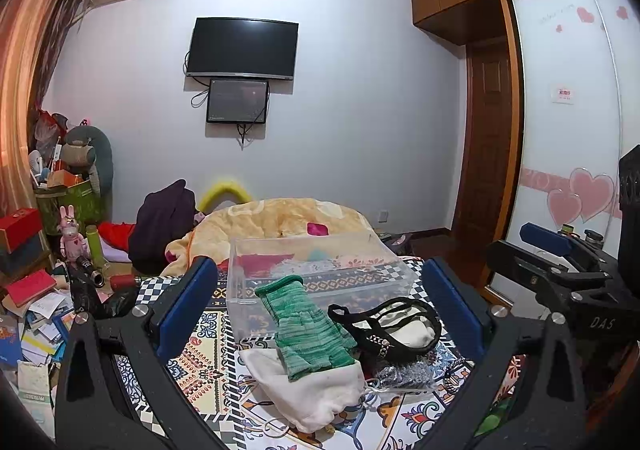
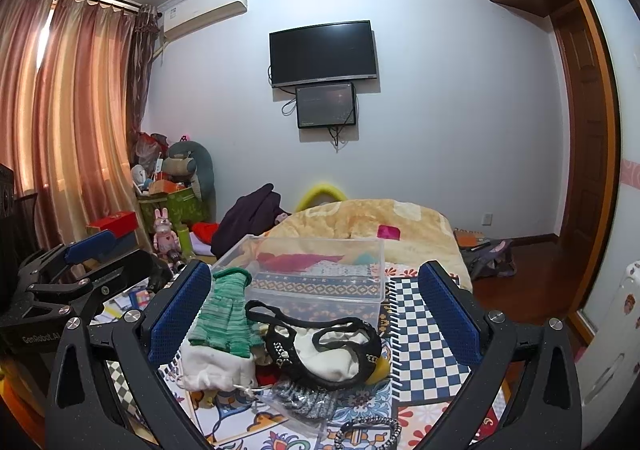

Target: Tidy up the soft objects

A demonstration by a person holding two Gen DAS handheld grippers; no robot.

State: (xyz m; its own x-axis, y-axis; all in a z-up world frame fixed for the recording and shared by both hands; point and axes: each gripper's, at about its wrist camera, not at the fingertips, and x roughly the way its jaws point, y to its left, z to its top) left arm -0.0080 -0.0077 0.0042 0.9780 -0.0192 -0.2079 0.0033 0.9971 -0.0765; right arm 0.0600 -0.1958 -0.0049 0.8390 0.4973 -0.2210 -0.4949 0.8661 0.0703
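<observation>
I am holding my left gripper [image 1: 320, 306] and right gripper [image 2: 316, 314] wide apart and empty, because the green knitted glove [image 1: 308, 330] is lying just before the clear plastic box [image 1: 320, 270], waiting for a grasp.

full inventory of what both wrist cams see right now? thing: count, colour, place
green glove: 1, green knit, on the white pouch, cuff against the box
white pouch: 1, white, front of the pile
black-trimmed item: 1, black and white, right of the glove
clear box: 1, transparent, behind the pile
bed cover: 1, multicolour patterned, under everything
blanket: 1, yellow, behind the box
TV: 1, black, wall
small screen: 1, black, below the TV
curtain: 1, pink-orange, left wall
left gripper: 1, black with blue pads, open above the pile
right gripper: 1, same, open
</observation>
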